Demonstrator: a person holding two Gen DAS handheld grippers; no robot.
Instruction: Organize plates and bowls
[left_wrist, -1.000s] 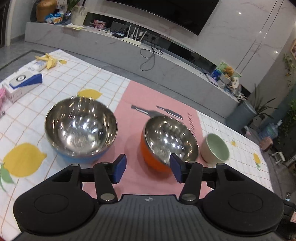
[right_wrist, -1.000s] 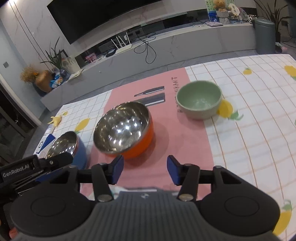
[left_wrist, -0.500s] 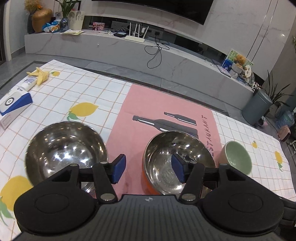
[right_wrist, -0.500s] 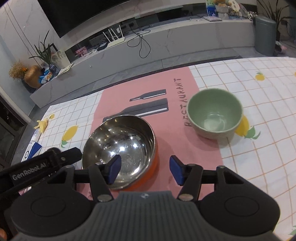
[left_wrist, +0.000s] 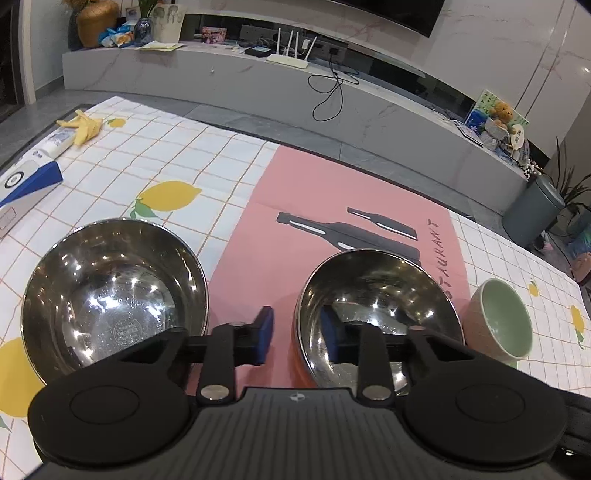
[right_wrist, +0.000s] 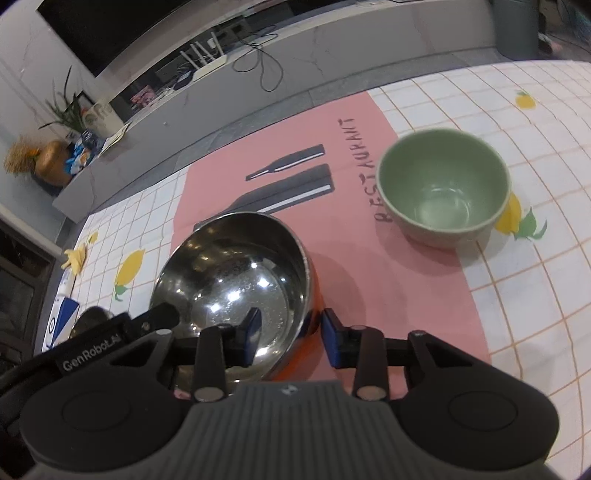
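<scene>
On the left, a steel bowl (left_wrist: 114, 295) stands free on the lemon cloth (left_wrist: 166, 147). In the middle, the left gripper (left_wrist: 297, 341) and right gripper (right_wrist: 290, 339) each straddle a side of the orange bowl (right_wrist: 236, 291) rim, jaws closing, probably to lift it together. Whether pads touch yet is unclear. The green bowl (right_wrist: 443, 192) waits at right.

Surface: white checked cloth with lemon print (left_wrist: 177, 162).
Centre: pink rectangular mat with bottle print (left_wrist: 317, 192).
On cloth, left: steel bowl (left_wrist: 110, 291); blue-and-white box (left_wrist: 26, 181); banana peel (left_wrist: 86, 123).
On mat: orange-sided steel bowl (right_wrist: 236, 280).
Mat's right edge: pale green ceramic bowl (right_wrist: 443, 188).
</scene>
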